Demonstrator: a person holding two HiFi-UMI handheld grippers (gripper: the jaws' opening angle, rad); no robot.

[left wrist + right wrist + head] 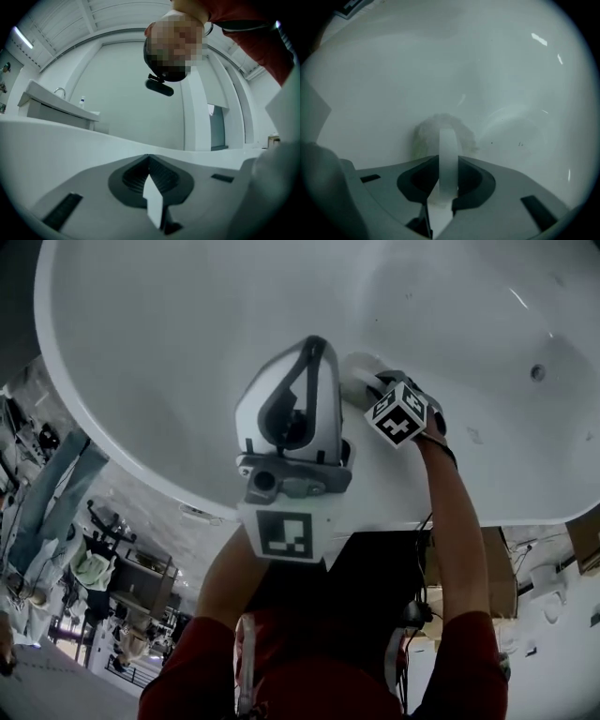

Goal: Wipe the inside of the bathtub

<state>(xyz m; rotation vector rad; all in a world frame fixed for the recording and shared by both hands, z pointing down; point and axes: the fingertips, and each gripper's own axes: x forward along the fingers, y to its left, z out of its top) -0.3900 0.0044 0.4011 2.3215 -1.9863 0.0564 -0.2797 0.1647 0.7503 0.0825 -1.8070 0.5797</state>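
The white bathtub [169, 324] fills the upper head view, and its smooth inner wall [511, 70] fills the right gripper view. My right gripper [373, 390] reaches down inside the tub, shut on a fluffy white cloth [423, 136] with a faint greenish edge. The cloth [354, 376] is pressed against the tub wall. My left gripper [314, 345] is held up above the tub's near rim, close to the head camera. It points back at the person, jaws shut with nothing between them [149, 159].
A small round fitting [538, 372] sits in the tub wall at the right. Cluttered floor with furniture [103, 568] lies below the rim at the left. A washbasin with a tap [57, 93] and a doorway [218, 129] show in the left gripper view.
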